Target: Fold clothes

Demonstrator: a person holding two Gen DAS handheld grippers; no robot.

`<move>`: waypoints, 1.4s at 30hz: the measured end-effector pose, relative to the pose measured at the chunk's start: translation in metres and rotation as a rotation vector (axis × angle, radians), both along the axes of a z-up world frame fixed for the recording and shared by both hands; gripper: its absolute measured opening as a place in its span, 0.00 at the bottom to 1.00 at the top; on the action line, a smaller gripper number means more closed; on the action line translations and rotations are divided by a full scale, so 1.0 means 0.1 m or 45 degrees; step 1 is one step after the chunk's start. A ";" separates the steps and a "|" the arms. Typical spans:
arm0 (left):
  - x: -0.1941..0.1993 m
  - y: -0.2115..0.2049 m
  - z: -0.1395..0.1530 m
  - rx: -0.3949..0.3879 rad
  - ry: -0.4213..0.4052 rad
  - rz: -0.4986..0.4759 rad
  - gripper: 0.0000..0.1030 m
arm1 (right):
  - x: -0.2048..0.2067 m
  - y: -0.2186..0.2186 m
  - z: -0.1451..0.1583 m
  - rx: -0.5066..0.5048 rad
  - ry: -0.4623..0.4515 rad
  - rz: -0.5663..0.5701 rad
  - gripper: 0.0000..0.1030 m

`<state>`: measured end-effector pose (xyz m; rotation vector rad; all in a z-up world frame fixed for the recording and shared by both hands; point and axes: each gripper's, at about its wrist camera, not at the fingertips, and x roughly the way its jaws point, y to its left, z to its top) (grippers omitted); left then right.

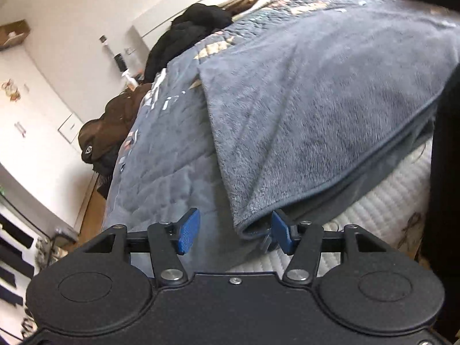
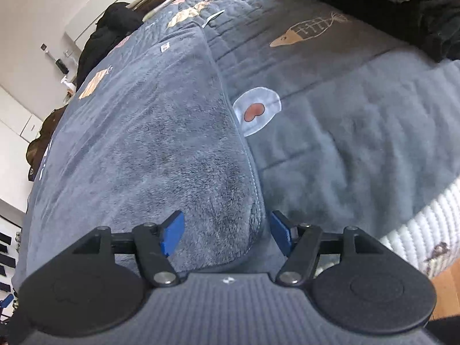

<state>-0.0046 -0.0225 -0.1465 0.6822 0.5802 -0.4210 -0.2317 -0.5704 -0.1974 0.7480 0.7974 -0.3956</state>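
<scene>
From my left wrist camera I see the left gripper (image 1: pixel 234 234) with its blue fingers (image 1: pixel 188 231) spread apart, and the near corner of the grey fleece garment (image 1: pixel 316 109) lies between them, close against the finger on the right side, but nothing is pinched. The garment lies flat on the grey quilted bedspread (image 1: pixel 161 178), which covers a white mattress (image 1: pixel 385 207) showing at the edge. From my right wrist camera the right gripper (image 2: pixel 224 233) is also wide open, and the rounded near end of the fleece garment (image 2: pixel 161 143) sits in the gap between its fingers without being held. Beside the garment the bedspread (image 2: pixel 359 120) shows a fish-bone drawing (image 2: pixel 307 30) and a white patch with a red heart (image 2: pixel 256 111). Dark clothes (image 2: pixel 408 8) are heaped at the far right of the bed, and a black pile (image 1: pixel 189 34) lies at the far left edge
</scene>
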 end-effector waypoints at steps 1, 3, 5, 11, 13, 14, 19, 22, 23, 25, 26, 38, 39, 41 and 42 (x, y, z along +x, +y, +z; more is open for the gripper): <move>-0.02 0.02 0.00 -0.011 0.004 0.013 0.54 | 0.03 0.00 -0.03 -0.010 0.010 0.008 0.63; -0.06 0.05 0.01 -0.032 0.013 0.039 0.54 | 0.10 0.02 -0.08 -0.032 0.026 0.029 0.63; -0.10 0.08 0.02 -0.053 0.022 0.066 0.54 | 0.15 0.02 -0.12 -0.033 0.019 0.040 0.63; -0.13 0.18 0.04 -0.126 0.063 0.146 0.55 | 0.16 -0.07 -0.22 0.029 -0.015 0.029 0.70; -0.12 0.21 0.04 -0.152 0.075 0.167 0.59 | 0.14 -0.11 -0.23 0.075 -0.038 0.001 0.72; -0.12 0.22 0.04 -0.165 0.081 0.178 0.60 | 0.13 -0.13 -0.24 0.104 -0.053 -0.018 0.72; -0.07 0.30 0.06 -0.274 0.137 0.239 0.61 | 0.07 -0.18 -0.26 0.246 -0.098 -0.076 0.40; 0.00 0.39 0.07 -0.395 0.221 0.291 0.60 | 0.06 -0.18 -0.29 0.314 -0.101 -0.070 0.15; 0.02 0.43 0.08 -0.434 0.251 0.307 0.60 | 0.05 -0.18 -0.29 0.334 -0.114 -0.070 0.13; 0.05 0.51 0.08 -0.503 0.310 0.333 0.60 | 0.03 -0.17 -0.25 0.339 -0.133 -0.078 0.13; 0.07 0.56 0.08 -0.543 0.347 0.344 0.60 | 0.02 -0.17 -0.24 0.336 -0.138 -0.084 0.13; 0.46 1.16 -0.03 -1.182 0.727 0.531 0.60 | -0.03 -0.20 -0.18 0.325 -0.171 -0.135 0.13; 0.50 1.18 -0.05 -1.213 0.749 0.544 0.60 | -0.04 -0.21 -0.17 0.324 -0.177 -0.146 0.13; 0.57 1.19 -0.09 -1.233 0.754 0.574 0.60 | -0.07 -0.24 -0.15 0.323 -0.188 -0.172 0.12; 0.60 1.18 -0.13 -1.231 0.766 0.579 0.60 | -0.09 -0.26 -0.14 0.327 -0.193 -0.186 0.12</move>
